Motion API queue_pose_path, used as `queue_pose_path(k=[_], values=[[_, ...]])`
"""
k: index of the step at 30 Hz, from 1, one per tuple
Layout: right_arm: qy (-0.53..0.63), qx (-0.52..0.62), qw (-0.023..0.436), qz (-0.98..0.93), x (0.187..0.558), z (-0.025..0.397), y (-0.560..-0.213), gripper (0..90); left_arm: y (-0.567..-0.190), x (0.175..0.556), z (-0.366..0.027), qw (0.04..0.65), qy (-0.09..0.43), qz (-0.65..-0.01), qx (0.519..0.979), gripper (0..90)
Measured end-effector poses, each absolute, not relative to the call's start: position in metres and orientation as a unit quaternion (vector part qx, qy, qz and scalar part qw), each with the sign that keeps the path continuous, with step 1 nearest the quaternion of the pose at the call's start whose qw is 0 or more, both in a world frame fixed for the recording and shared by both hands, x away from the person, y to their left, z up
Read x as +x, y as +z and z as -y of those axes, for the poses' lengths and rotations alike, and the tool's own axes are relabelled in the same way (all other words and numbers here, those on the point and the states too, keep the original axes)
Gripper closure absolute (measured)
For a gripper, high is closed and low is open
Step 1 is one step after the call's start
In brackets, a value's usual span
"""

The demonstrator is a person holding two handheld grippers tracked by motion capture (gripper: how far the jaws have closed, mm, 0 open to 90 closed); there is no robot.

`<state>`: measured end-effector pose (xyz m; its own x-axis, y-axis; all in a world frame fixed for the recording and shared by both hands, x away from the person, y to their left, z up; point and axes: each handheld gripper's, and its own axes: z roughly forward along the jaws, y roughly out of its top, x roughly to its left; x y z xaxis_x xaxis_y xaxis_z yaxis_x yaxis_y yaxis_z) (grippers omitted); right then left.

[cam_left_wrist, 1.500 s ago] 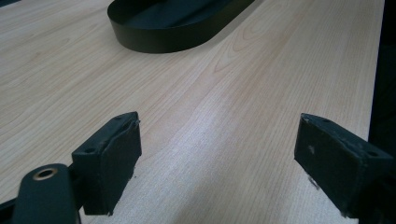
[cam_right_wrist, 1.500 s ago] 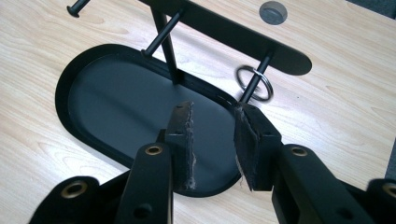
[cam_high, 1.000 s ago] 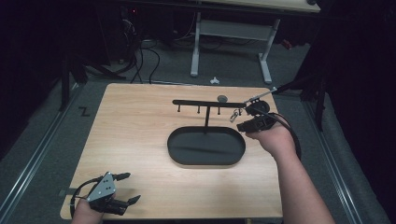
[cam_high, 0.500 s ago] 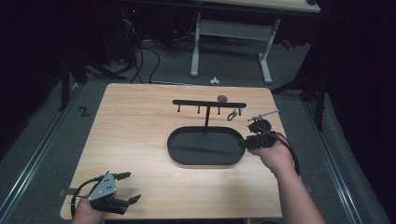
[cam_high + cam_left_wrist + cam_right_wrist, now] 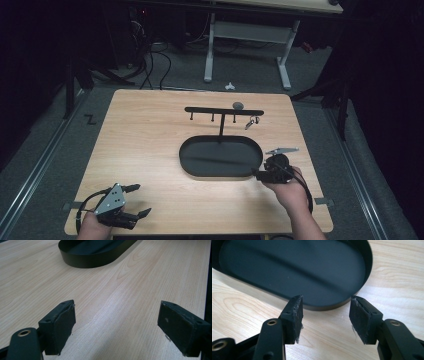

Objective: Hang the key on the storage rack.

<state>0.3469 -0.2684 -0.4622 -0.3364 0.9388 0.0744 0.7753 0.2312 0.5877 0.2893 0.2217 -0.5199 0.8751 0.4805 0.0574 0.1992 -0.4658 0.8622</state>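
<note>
Jaws apart, right gripper (image 5: 325, 315) empty nr tray (image 5: 362, 277).

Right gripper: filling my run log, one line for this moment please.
right gripper: open, empty | by oval tray rim | left gripper: open, idle | keys on rack

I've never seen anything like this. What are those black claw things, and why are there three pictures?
A person holds a pinching tool in each hand. The top picture looks down on the wooden table. The left gripper and the right gripper are both open and hold nothing. The other two pictures come from small cameras riding on each tool, looking past its black jaws. On the table stands a black oval tray with a hook rack above it. A small key-like thing hangs there.
</note>
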Motion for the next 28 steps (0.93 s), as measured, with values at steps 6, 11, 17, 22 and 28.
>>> queue_pose_path(k=[6,11,17,22,28], values=[[0.323,0.545,0.185,-0.751,0.315,0.265,-0.493,37.5,-0.520,0.290,-0.221,0.476,0.148,-0.203,0.843,15.3],[0.364,0.529,0.241,-0.728,0.280,0.263,-0.519,36.7,-0.521,0.291,-0.221,0.477,0.148,-0.204,0.842,15.3],[0.391,0.536,0.262,-0.700,0.262,0.266,-0.523,37.4,-0.520,0.291,-0.221,0.478,0.151,-0.209,0.839,15.3],[0.378,0.530,0.253,-0.716,0.266,0.261,-0.527,36.4,-0.519,0.289,-0.220,0.478,0.153,-0.204,0.840,15.3],[0.376,0.533,0.255,-0.714,0.268,0.260,-0.527,36.5,-0.519,0.290,-0.223,0.479,0.153,-0.204,0.840,15.3]])
